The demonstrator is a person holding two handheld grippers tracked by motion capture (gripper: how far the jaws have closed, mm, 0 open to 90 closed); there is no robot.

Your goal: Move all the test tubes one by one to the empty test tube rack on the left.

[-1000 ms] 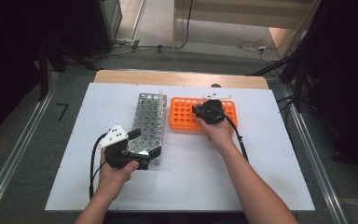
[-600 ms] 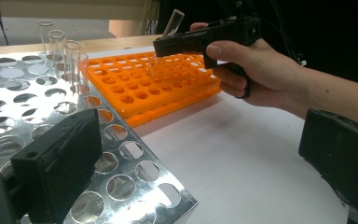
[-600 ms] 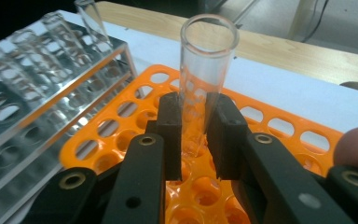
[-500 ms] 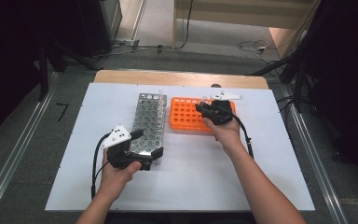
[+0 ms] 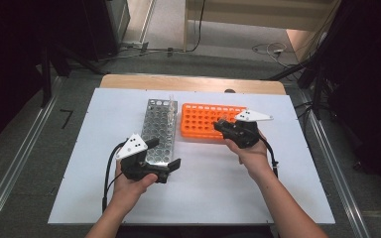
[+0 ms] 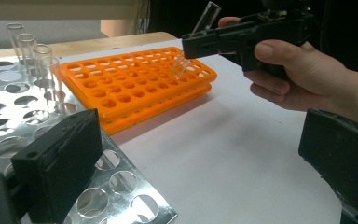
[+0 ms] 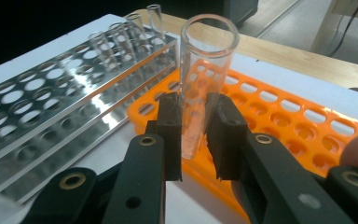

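My right gripper [image 5: 222, 127] is shut on a clear glass test tube [image 7: 206, 70] and holds it tilted just above the right end of the orange rack [image 5: 202, 119]. From the left gripper view the tube [image 6: 204, 24] pokes up out of the right gripper [image 6: 192, 46] over the orange rack [image 6: 130, 88]. My left gripper [image 5: 164, 152] is open at the near right corner of the metal rack [image 5: 158, 131]. One of its jaws lies over the metal rack [image 6: 121, 186]; the other stands far off over the white table.
A few empty glass tubes [image 6: 30, 51] stand in the far holes of the metal rack [image 7: 37, 107]. The racks lie side by side on a white board [image 5: 213, 183], with a wooden table edge [image 5: 193, 83] behind and floor cables beyond.
My right gripper has lifted and drifted right, off the middle of the orange rack toward its right end, with the tube in its jaws. The left gripper has stayed put.
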